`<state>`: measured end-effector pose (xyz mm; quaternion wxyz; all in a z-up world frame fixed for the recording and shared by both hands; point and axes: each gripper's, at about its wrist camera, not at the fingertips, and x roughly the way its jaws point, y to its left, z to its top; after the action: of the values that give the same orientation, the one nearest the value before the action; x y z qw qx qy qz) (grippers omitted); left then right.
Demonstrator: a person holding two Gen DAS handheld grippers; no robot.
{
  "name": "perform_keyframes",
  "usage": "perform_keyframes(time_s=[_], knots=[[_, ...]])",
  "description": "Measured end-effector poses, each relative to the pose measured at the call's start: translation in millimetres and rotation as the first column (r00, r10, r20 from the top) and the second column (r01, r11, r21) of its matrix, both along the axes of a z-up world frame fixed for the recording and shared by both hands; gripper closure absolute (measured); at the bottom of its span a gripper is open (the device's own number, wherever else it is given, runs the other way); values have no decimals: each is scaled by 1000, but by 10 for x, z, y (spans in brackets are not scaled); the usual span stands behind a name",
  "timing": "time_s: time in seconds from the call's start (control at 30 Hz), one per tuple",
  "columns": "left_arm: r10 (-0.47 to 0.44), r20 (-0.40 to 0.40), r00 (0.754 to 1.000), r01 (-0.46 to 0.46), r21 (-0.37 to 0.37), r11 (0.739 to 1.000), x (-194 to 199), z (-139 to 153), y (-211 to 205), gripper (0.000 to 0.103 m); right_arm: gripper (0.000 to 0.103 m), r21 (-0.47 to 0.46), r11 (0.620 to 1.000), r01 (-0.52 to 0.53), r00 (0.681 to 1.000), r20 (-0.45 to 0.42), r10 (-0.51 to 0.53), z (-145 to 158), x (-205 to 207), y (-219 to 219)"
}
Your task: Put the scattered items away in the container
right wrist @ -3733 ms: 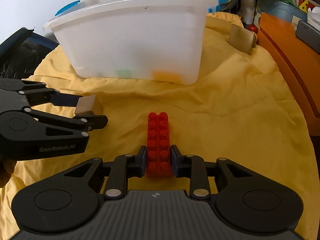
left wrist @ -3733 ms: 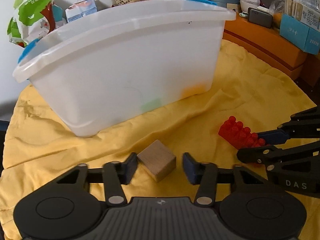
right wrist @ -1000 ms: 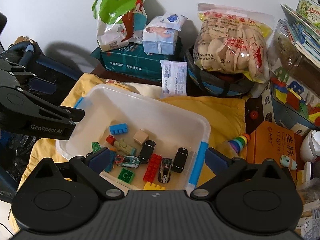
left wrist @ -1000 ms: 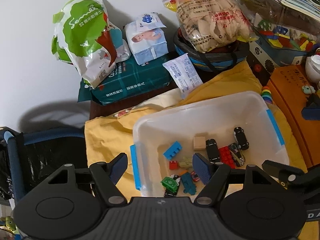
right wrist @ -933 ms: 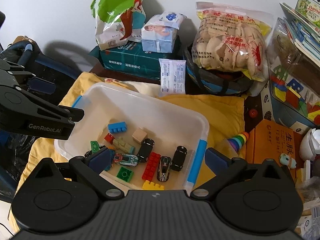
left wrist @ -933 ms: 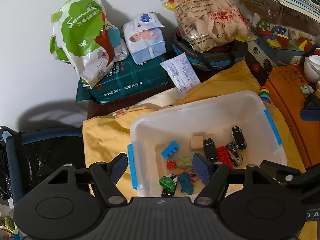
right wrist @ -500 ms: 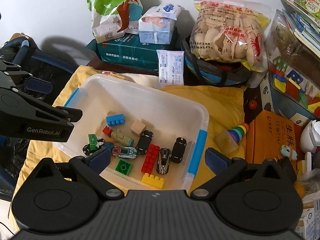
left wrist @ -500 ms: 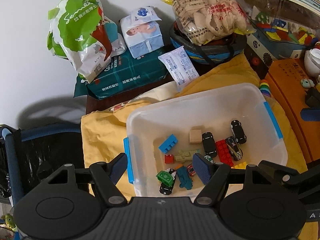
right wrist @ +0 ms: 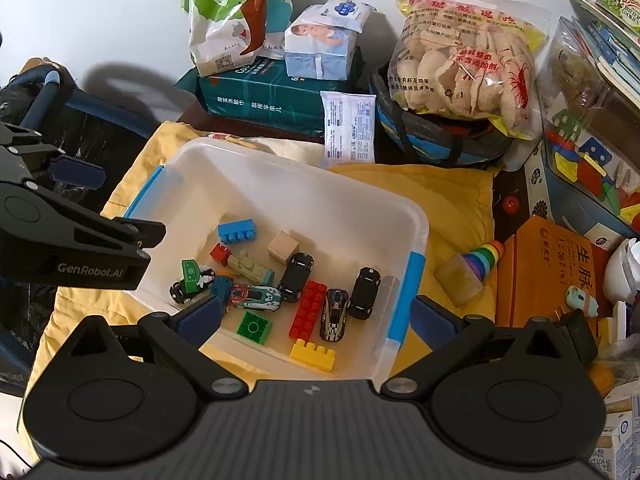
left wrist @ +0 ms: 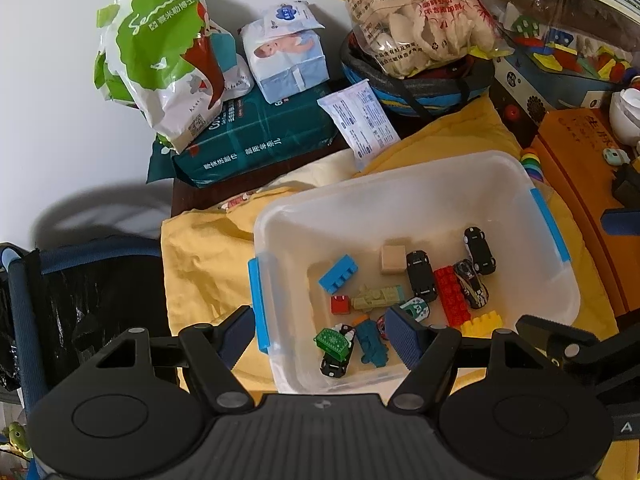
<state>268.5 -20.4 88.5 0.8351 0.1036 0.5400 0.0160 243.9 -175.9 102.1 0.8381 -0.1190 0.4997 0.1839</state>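
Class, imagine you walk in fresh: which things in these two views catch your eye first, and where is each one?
First the clear bin on the yellow cloth, toys strewn over its floor, a red brick lying between toy cars. Behind it sit a green-and-white bag and a bag of prawn crackers. Both tongs, left and right, hang open above the bin.

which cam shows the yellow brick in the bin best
The right wrist view: the yellow brick lies fully exposed near the front wall of the clear bin, studs visible. In the left wrist view the yellow brick is partly hidden behind the left gripper.
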Motion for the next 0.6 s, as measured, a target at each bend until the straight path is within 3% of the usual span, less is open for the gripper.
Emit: perform_keyframes(time_s=[0.6], knots=[[-3,-25,1000,3,-1,1000,-26,-128,28,27,0,-9,1000,-13,1000,-22,13,-89,1,49]])
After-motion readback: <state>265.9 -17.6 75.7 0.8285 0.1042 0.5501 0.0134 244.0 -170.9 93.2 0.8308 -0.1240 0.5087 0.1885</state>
